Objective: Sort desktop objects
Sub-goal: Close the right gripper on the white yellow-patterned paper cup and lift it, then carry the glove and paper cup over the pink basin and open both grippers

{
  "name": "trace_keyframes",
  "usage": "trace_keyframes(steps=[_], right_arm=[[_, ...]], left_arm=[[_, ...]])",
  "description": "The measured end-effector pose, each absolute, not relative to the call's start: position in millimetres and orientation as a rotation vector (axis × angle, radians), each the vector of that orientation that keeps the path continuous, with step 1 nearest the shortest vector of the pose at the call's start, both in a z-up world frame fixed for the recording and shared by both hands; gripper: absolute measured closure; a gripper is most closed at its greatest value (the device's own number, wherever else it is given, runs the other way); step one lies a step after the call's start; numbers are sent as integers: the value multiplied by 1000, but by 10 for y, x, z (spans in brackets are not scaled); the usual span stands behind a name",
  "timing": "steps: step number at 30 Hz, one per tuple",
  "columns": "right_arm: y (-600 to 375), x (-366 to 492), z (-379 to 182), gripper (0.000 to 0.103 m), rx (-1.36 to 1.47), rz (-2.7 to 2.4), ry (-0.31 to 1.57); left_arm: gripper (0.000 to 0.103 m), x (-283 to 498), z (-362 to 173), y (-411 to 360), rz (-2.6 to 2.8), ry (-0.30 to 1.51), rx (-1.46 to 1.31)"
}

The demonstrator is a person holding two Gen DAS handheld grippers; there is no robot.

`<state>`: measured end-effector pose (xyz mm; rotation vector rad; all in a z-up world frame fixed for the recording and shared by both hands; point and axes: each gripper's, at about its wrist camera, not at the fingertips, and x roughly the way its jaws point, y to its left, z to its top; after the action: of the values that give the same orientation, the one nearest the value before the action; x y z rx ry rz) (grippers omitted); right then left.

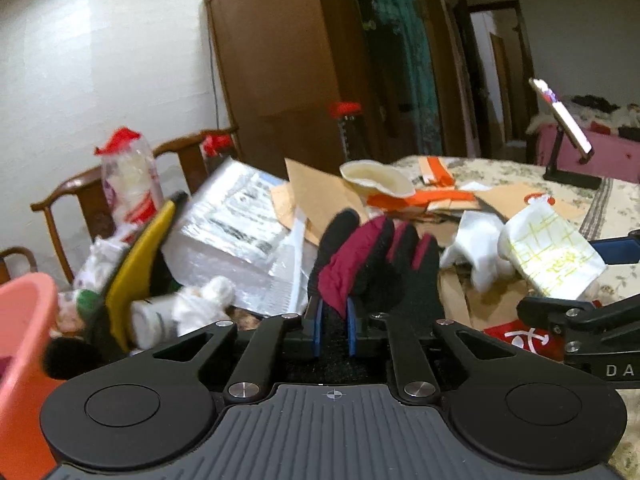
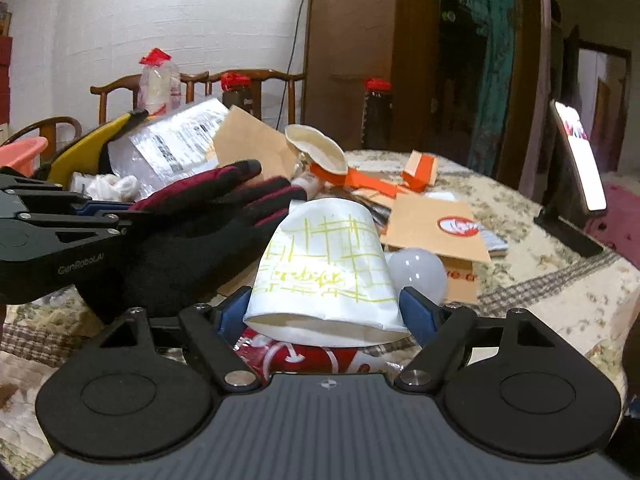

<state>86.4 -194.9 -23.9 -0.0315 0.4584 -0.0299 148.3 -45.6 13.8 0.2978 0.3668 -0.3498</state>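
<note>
Sorting looks barely begun: the left claw (image 1: 333, 330) pinches a black-and-maroon knit glove (image 1: 372, 264) clear of the tabletop (image 2: 520, 248), the right claw (image 2: 326, 314) brackets a crumpled white paper cup (image 2: 324, 264) (pad contact unclear); clutter remains.

The glove (image 1: 372, 264) is black with maroon panels. The paper cup (image 2: 324, 268) is white with a yellow-green grid, and the basin (image 1: 20, 320) is salmon pink. The table (image 2: 520, 248) wears a cream floral cloth.

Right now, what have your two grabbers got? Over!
Left gripper shut on glove. Right gripper clamping paper cup. Light bulb and cardboard scraps crowd the table ahead.
</note>
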Motion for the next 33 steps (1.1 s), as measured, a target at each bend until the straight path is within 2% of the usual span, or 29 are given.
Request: trace_keyframes(steps=[11,20,33], right_arm=[[-1803,769,-90,21,-20,4,404],[-1524,766,276,21,-34,76,313],[-284,926,681,21,-99,292,248]], left_arm=[[96,1206,659,-231,-279,236,311],[96,1018,1058,125,-173,157,282],[96,778,1269,1261,74,156,202]])
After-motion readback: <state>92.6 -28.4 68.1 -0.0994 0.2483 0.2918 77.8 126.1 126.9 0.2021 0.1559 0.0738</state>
